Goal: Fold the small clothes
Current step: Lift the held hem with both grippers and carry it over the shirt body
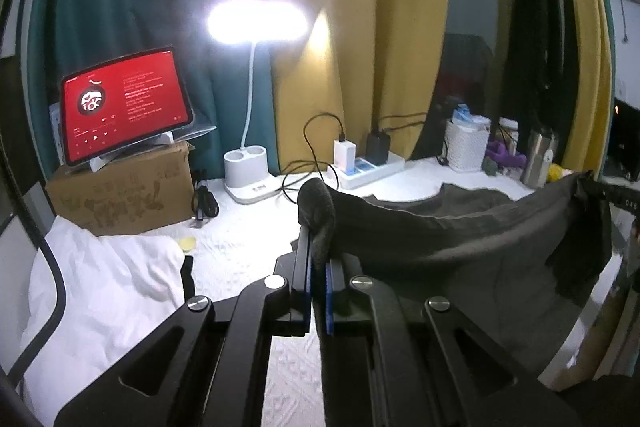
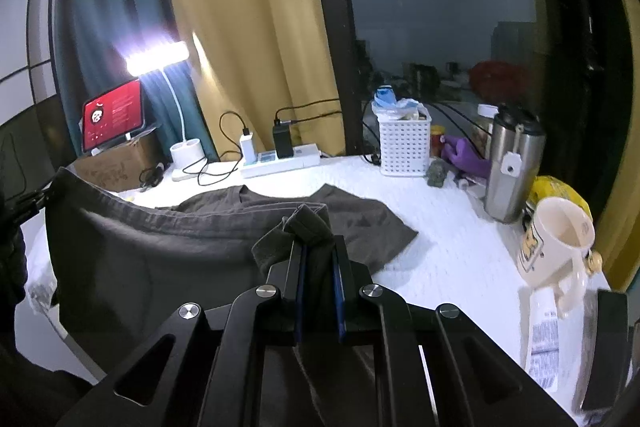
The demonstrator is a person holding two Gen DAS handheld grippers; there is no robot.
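Observation:
A dark grey T-shirt [image 1: 460, 239] hangs stretched between my two grippers, its hem edge lifted above the white table [image 1: 240, 251]. My left gripper [image 1: 318, 255] is shut on one bunched corner of the shirt. The right gripper [image 1: 608, 191] grips the other corner at the far right of the left wrist view. In the right wrist view my right gripper [image 2: 320, 247] is shut on a folded wad of the T-shirt [image 2: 160, 239]. The left gripper [image 2: 32, 203] shows at the far left edge there. The shirt's collar end [image 2: 360, 215] still lies flat on the table.
At the back stand a red-screened tablet [image 1: 124, 103] on a cardboard box [image 1: 124, 191], a lit desk lamp [image 1: 256, 19], a power strip [image 2: 280, 159] with cables, a white basket [image 2: 404, 143], a steel tumbler [image 2: 512, 167] and a cream mug [image 2: 556, 243]. White bedding [image 1: 104, 291] lies left.

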